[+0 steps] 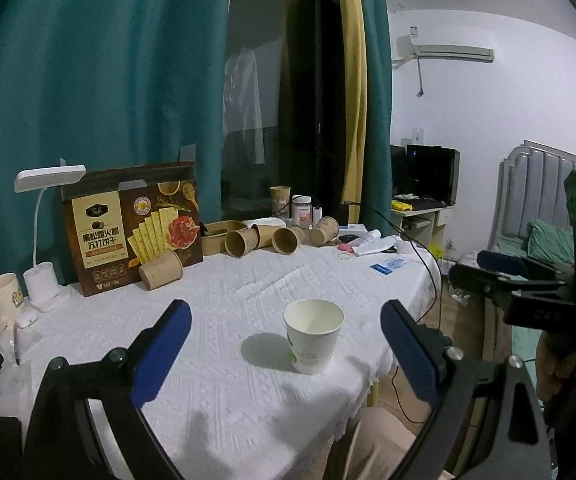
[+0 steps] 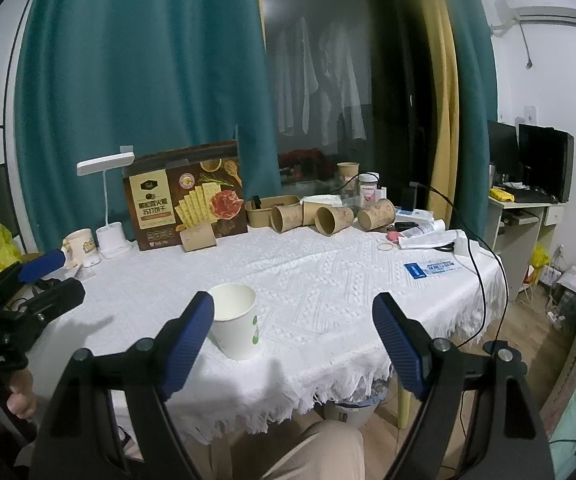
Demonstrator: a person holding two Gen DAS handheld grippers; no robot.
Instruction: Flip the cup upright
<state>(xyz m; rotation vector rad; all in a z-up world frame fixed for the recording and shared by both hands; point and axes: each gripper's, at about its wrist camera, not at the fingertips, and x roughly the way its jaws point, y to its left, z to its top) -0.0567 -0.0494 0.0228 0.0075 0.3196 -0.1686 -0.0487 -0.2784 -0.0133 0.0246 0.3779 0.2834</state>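
Observation:
A white paper cup (image 1: 312, 336) with a green logo stands upright, mouth up, on the white tablecloth (image 1: 247, 292) near the table's front edge. It also shows in the right wrist view (image 2: 235, 325). My left gripper (image 1: 285, 354) is open and empty, its blue pads wide apart, the cup between and just beyond them. My right gripper (image 2: 292, 344) is open and empty; the cup stands just past its left pad (image 2: 187, 344). The right gripper's body shows at the right of the left wrist view (image 1: 528, 280).
Several brown paper cups (image 1: 243, 242) lie on their sides at the back of the table, one (image 1: 160, 269) before a cracker box (image 1: 133, 224). A desk lamp (image 1: 45, 240), a mug (image 1: 1, 298), a jar (image 1: 302, 210), papers and cables (image 1: 420, 256) lie around the edges.

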